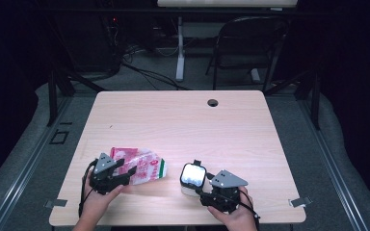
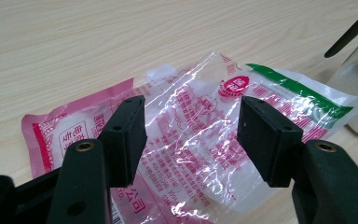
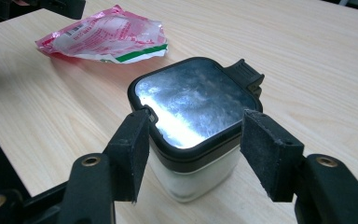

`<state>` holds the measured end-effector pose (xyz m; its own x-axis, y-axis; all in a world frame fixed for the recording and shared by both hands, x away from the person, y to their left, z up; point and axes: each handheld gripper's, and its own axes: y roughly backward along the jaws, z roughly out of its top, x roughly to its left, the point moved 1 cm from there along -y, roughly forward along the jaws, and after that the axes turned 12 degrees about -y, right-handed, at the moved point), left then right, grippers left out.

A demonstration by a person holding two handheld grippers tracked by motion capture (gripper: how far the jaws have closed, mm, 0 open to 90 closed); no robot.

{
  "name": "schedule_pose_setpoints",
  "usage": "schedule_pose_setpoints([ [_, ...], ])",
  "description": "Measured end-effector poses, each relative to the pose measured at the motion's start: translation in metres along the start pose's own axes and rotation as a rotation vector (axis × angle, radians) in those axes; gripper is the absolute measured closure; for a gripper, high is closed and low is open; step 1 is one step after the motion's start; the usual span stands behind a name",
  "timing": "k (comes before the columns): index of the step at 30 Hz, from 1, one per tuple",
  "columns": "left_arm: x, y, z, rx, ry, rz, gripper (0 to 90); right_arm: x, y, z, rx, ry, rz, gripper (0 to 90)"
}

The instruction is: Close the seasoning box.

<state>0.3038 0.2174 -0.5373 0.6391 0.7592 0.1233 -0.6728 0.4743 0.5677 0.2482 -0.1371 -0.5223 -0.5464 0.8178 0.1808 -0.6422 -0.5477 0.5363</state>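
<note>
Wooden bench (image 1: 183, 120) bearing a pink-and-clear plastic pouch (image 1: 142, 166) lying flat near its front-left, long axis left–right, beneath the wide-open, empty left gripper (image 2: 191, 135), and an upright lidded jar (image 3: 193, 126), latch tab pointing away, between the wide-open right gripper (image 3: 193, 149) jaws, ungripped.

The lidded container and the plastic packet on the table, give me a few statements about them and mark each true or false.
1. The square container stands upright with its black lid on. True.
2. The pink and clear plastic packet lies inside the container. False: it lies flat on the wooden table, apart from it.
3. The right gripper has its jaws open on either side of the container. True.
4. The left gripper points at the container. False: it points at the packet, jaws open.
</note>
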Motion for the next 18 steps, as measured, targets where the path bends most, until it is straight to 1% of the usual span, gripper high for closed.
schedule_pose_setpoints([
  [5, 0.0, 0.0001, 0.0, -0.002, 0.004, 0.001, 41.9, -0.0045, 0.0041, -0.0014, 0.008, -0.028, 0.018, 42.2],
  [6, 0.0, 0.0001, 0.0, -0.002, 0.004, 0.001, 41.9, -0.0054, 0.0041, -0.0015, -0.001, -0.033, 0.018, 42.2],
  [9, -0.0003, 0.0, 0.0, -0.002, 0.003, 0.002, 41.9, -0.0069, 0.005, -0.001, -0.003, -0.042, 0.015, 42.2],
  [18, -0.0005, -0.0008, -0.0002, 0.002, -0.001, 0.0, 41.8, -0.0095, 0.0055, -0.0003, -0.002, -0.055, 0.019, 42.5],
])
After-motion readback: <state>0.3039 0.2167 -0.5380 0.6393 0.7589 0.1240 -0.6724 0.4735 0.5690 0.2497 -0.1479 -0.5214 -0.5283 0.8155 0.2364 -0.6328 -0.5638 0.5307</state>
